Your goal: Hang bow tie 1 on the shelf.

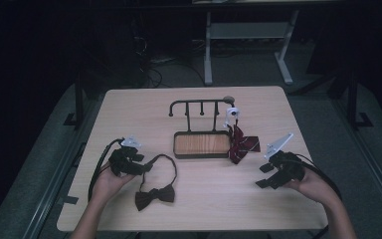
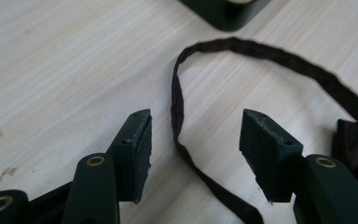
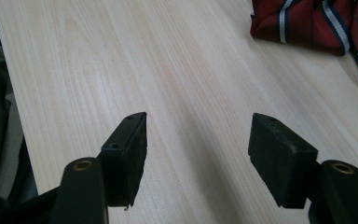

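Note:
A dark brown bow tie [image 1: 154, 194] lies on the table near the front, its strap [image 1: 165, 164] looping up toward the stand. My left gripper [image 1: 145, 167] is open at the strap's left side; in the left gripper view the strap [image 2: 179, 116] runs between the open jaws, untouched. A red striped tie [image 1: 242, 144] lies crumpled at the right end of the stand's wooden base [image 1: 201, 144]; it shows as red cloth [image 3: 307, 23] in the right gripper view. My right gripper [image 1: 262, 175] is open above bare table, right of centre.
A black rack with hooks [image 1: 199, 103] rises from the wooden base at mid table. A small white object [image 1: 232, 112] hangs at the rack's right end. Dark floor and a white desk frame [image 1: 248, 35] lie beyond the far edge.

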{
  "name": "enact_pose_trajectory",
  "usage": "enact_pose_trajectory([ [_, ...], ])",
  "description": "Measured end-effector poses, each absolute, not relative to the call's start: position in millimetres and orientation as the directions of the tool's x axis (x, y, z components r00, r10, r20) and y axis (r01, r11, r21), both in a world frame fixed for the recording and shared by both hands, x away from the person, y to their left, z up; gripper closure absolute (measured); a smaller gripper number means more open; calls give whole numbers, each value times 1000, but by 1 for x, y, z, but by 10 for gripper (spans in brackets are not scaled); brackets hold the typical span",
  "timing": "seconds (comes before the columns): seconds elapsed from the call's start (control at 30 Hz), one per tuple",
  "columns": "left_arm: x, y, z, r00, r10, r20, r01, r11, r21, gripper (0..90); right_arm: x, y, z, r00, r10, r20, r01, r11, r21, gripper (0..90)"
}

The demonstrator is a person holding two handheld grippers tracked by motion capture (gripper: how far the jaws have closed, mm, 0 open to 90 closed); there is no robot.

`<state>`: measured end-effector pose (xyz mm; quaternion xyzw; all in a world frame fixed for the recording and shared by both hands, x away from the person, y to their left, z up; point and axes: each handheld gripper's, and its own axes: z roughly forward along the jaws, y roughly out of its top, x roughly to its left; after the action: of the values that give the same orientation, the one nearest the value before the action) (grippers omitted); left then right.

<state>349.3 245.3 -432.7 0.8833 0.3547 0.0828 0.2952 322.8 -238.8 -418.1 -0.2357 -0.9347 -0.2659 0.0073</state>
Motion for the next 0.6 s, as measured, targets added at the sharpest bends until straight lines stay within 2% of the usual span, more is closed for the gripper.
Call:
enact_pose_trajectory([
  [0.57, 359, 238, -435, 741, 671, -5, 587, -645, 489, 630, 307, -236, -423, -899, 430, 87, 408, 747, 525, 343],
  [0.6, 360, 237, -435, 744, 669, -9, 589, -649, 482, 662, 306, -236, -424, -899, 429, 82, 406, 753, 517, 343],
])
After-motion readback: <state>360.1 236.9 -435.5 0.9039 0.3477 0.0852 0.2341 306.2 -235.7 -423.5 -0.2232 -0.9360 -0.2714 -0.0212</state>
